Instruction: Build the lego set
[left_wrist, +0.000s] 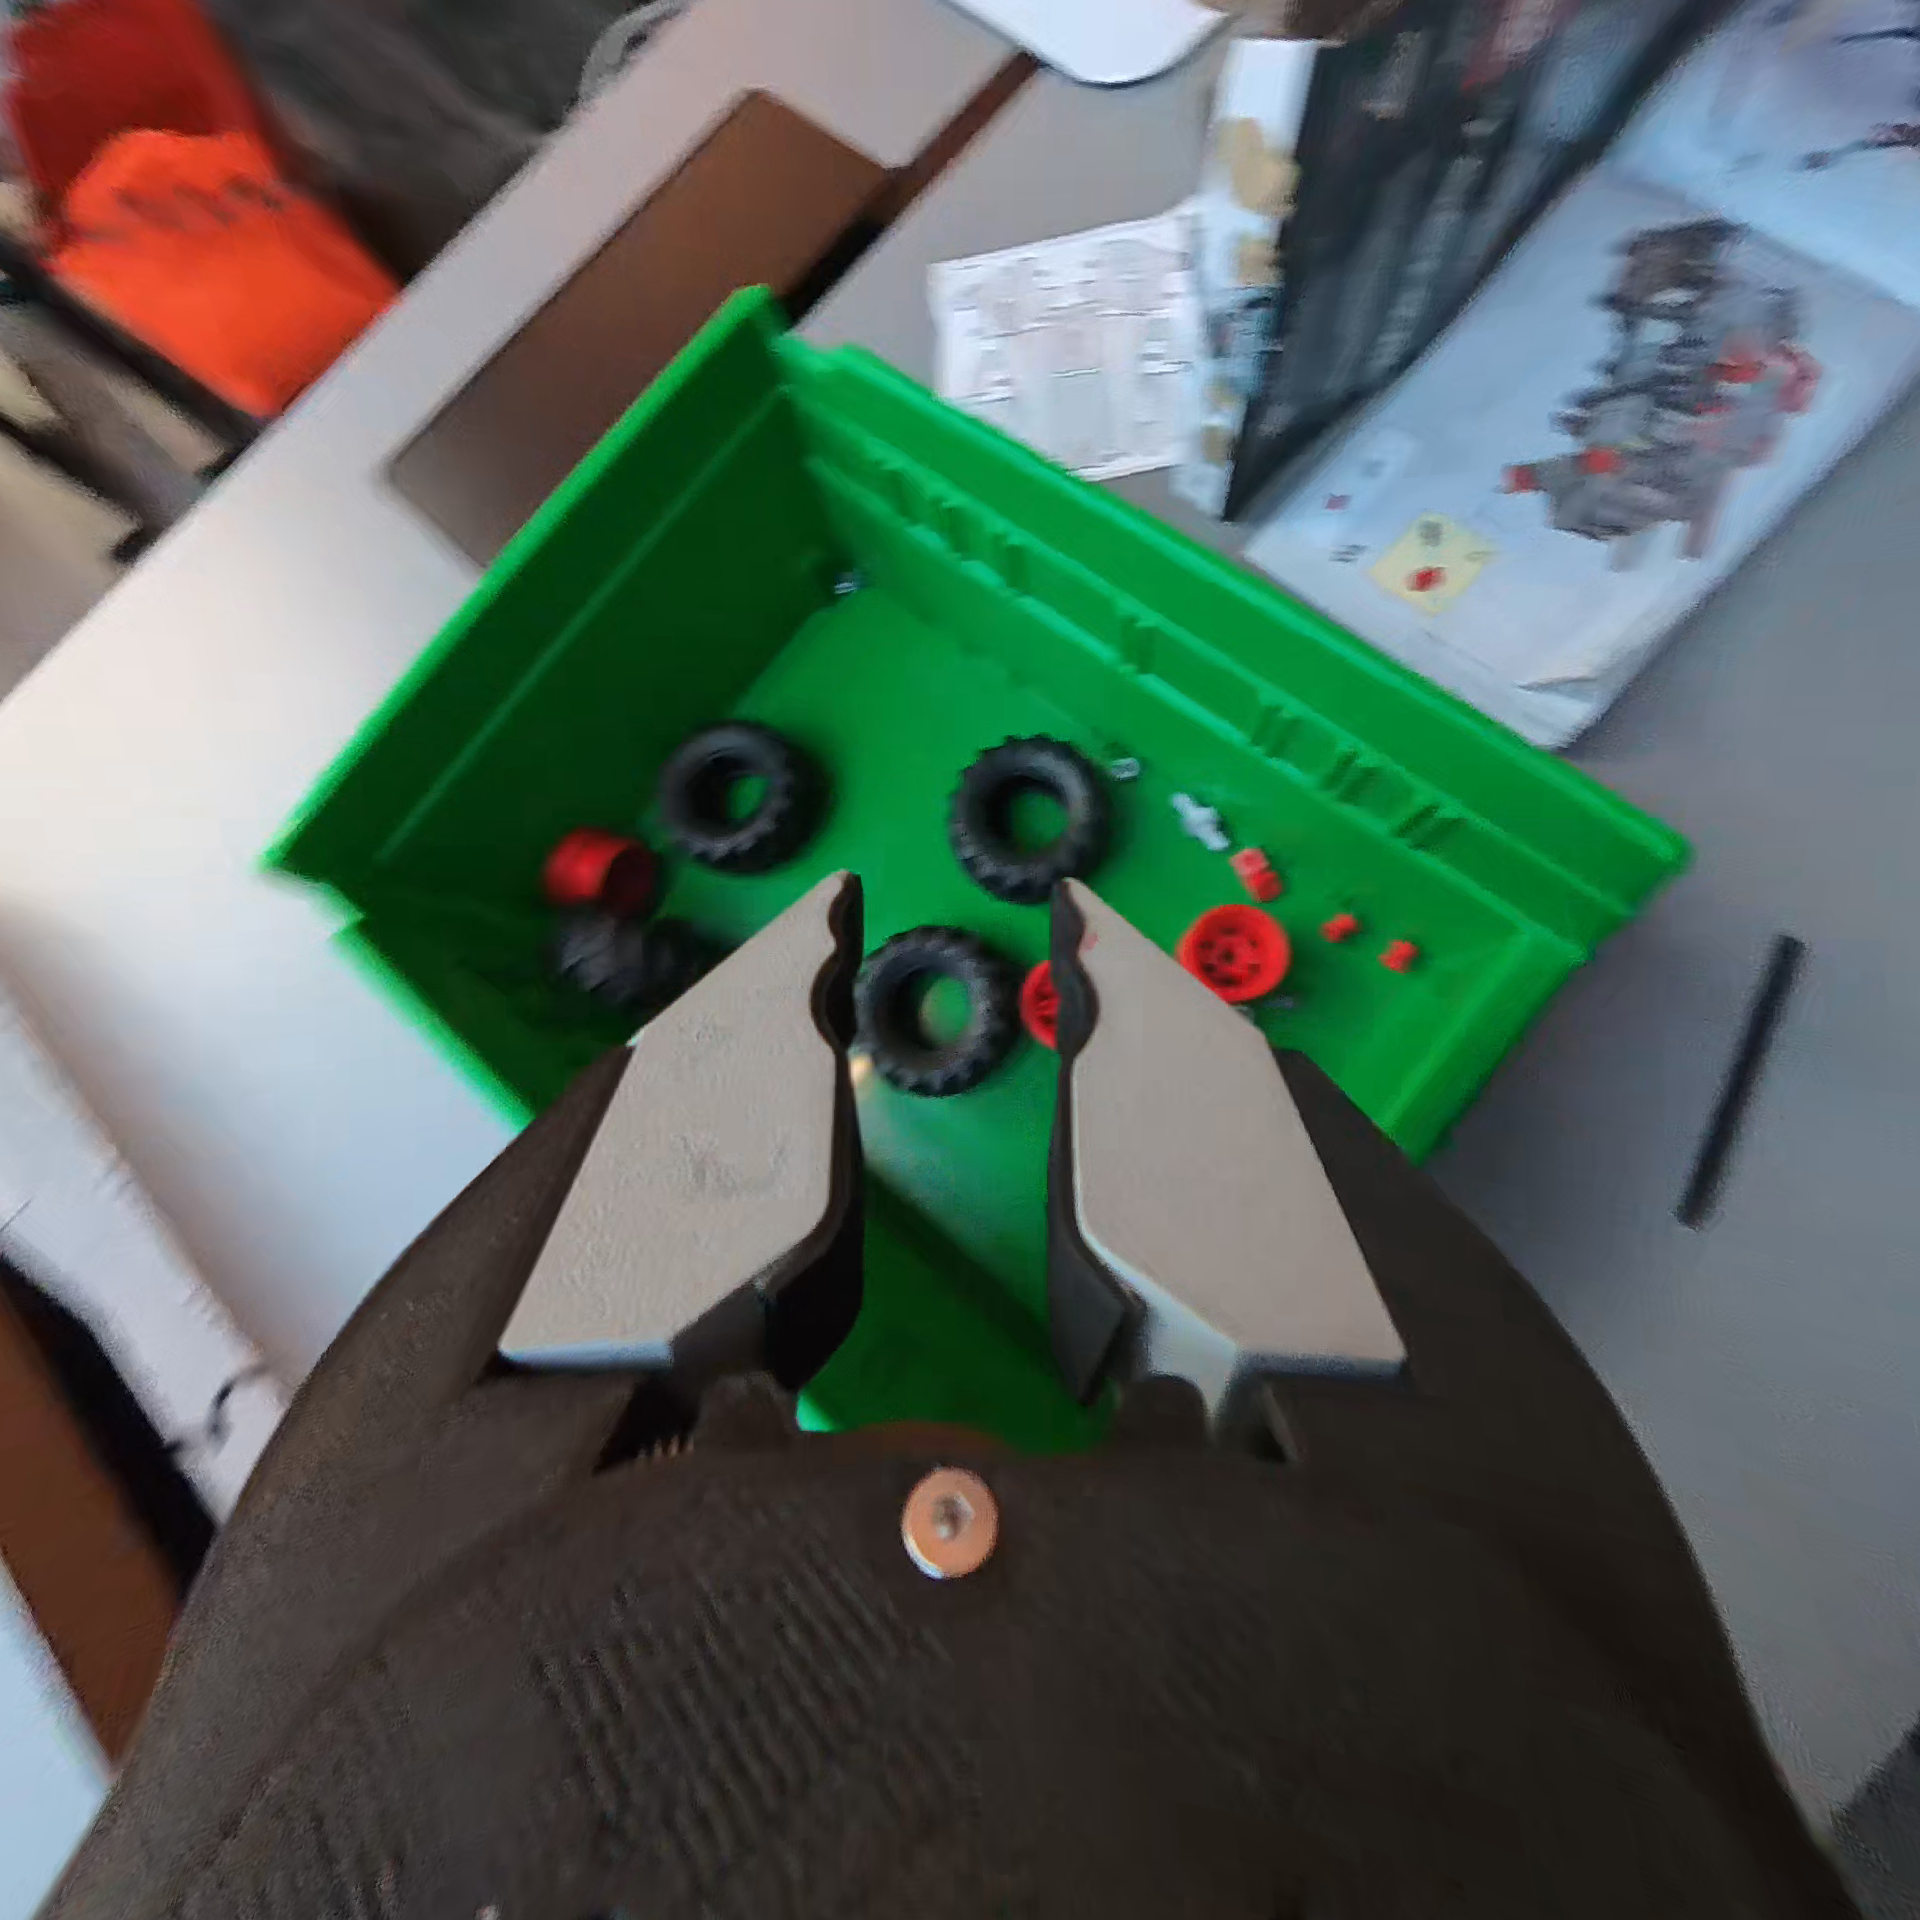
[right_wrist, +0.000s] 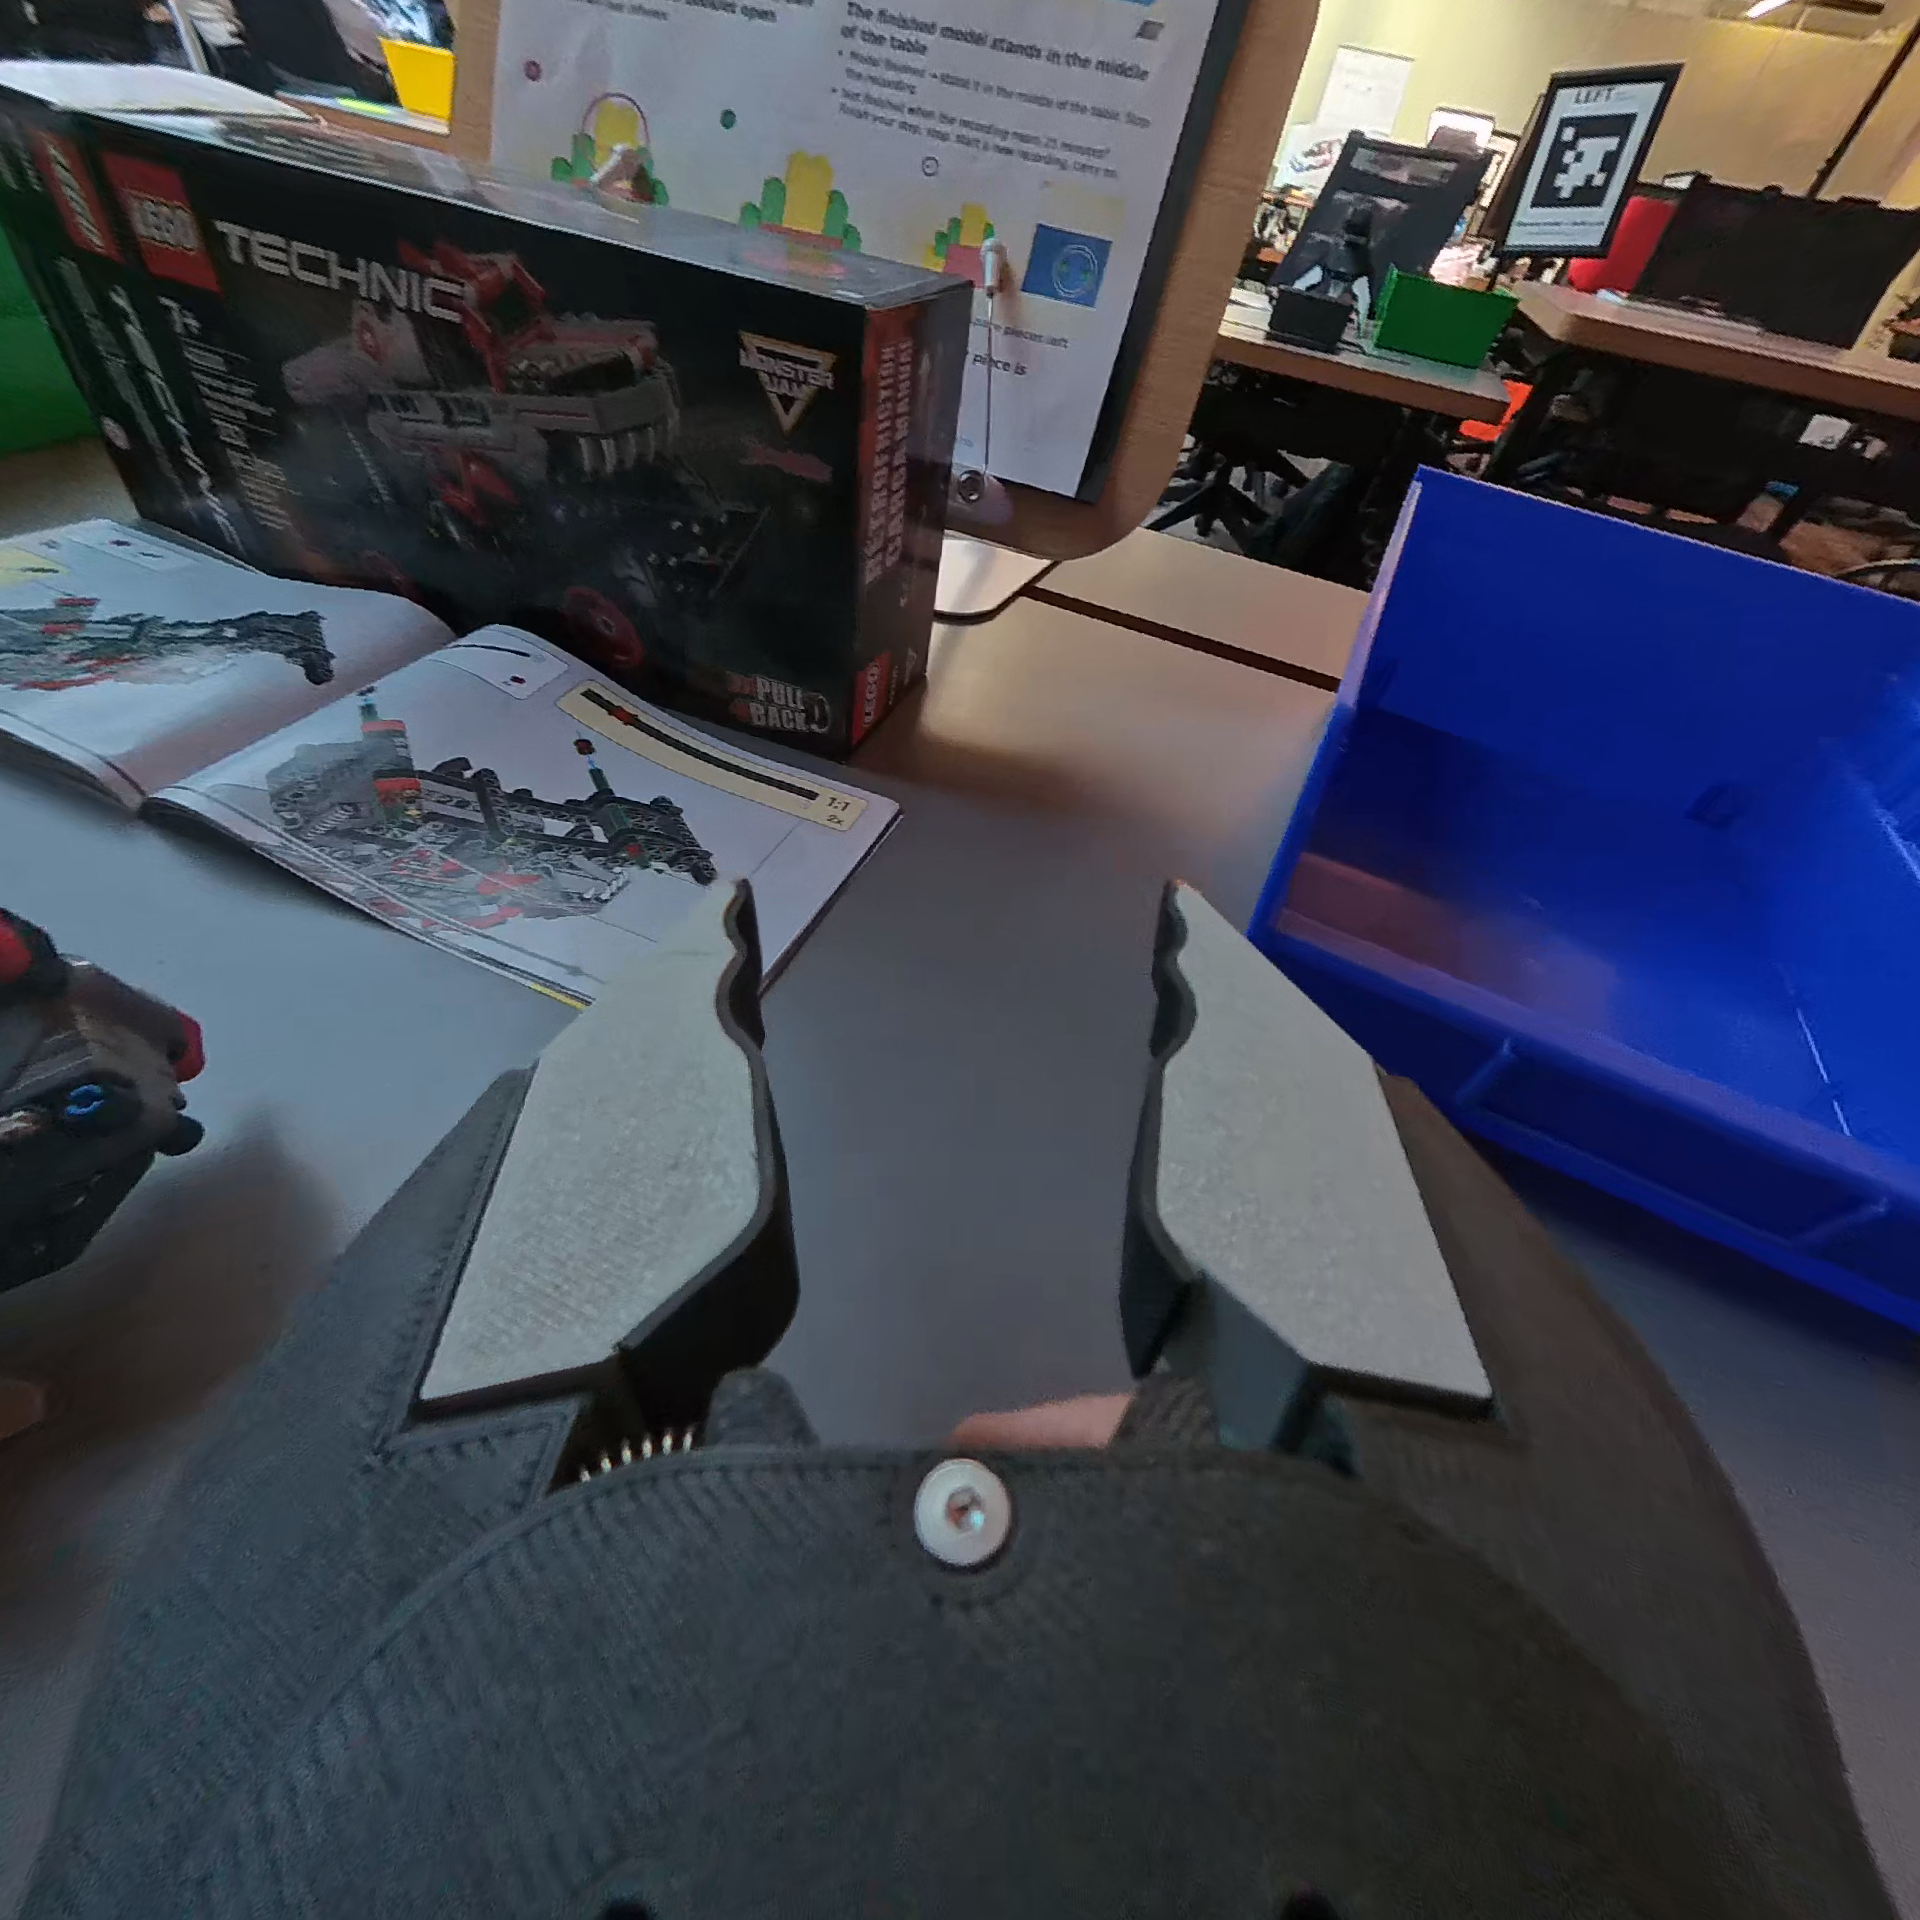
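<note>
In the left wrist view, my left gripper (left_wrist: 954, 896) is open and empty, hovering above a green bin (left_wrist: 582, 665). The bin holds several black tyres, one (left_wrist: 933, 1010) just under the fingertips, another (left_wrist: 1027, 819) beyond them and one (left_wrist: 740, 796) to the left. It also holds red wheel hubs (left_wrist: 1234, 952), a red cylinder (left_wrist: 598, 871) and small red pieces (left_wrist: 1257, 871). In the right wrist view, my right gripper (right_wrist: 956, 900) is open and empty above the dark table. The partly built dark model (right_wrist: 73, 1101) shows at the left edge.
An open instruction booklet (right_wrist: 468, 790) and the set's box (right_wrist: 499, 436) lie ahead of the right gripper. A blue bin (right_wrist: 1621, 935) stands at its right. A long black axle (left_wrist: 1737, 1081) lies on the table right of the green bin. A board with printed sheets (right_wrist: 831, 156) stands behind. The gap from one gripper's tips to the other's is roughly 60 centimeters.
</note>
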